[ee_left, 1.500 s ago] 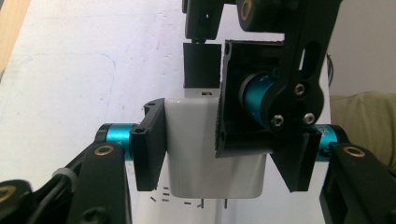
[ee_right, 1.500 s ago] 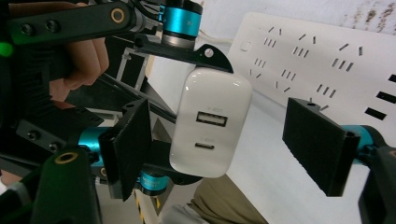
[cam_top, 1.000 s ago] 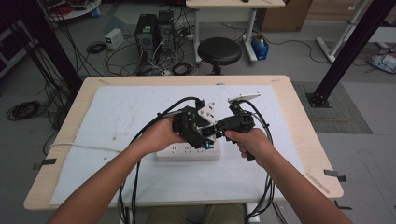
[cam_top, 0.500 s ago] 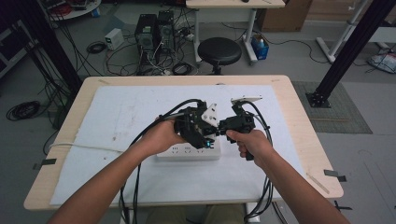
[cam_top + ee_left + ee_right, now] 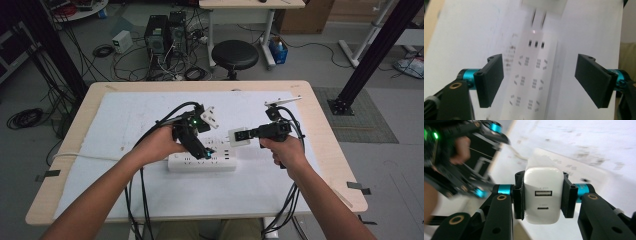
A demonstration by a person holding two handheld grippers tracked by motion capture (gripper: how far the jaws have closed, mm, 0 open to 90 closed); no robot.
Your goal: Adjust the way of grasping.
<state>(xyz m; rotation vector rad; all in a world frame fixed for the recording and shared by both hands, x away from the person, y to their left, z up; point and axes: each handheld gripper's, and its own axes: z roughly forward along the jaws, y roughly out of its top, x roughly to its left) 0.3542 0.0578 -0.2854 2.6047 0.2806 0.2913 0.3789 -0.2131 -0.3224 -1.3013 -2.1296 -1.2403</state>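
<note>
Right tool [image 5: 543,200] pinches the white USB charger [image 5: 543,197] across its two flat sides, above the power strip [image 5: 202,161] at mid-bench. Left tool [image 5: 540,80] hangs spread over the strip, holding nothing. Judged light, rigid and smooth-shelled, the charger may slip; grip the flat sides, clear of the prongs. Faint print above its USB port is unreadable.

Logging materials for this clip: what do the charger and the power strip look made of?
Charger: seemingly glossy white moulded plastic, with soft highlights on rounded corners, clamped by the right gripper.
Power strip: likely matte white plastic, with an even dull surface and dark socket slots.
Exact plastics cannot be told.
</note>
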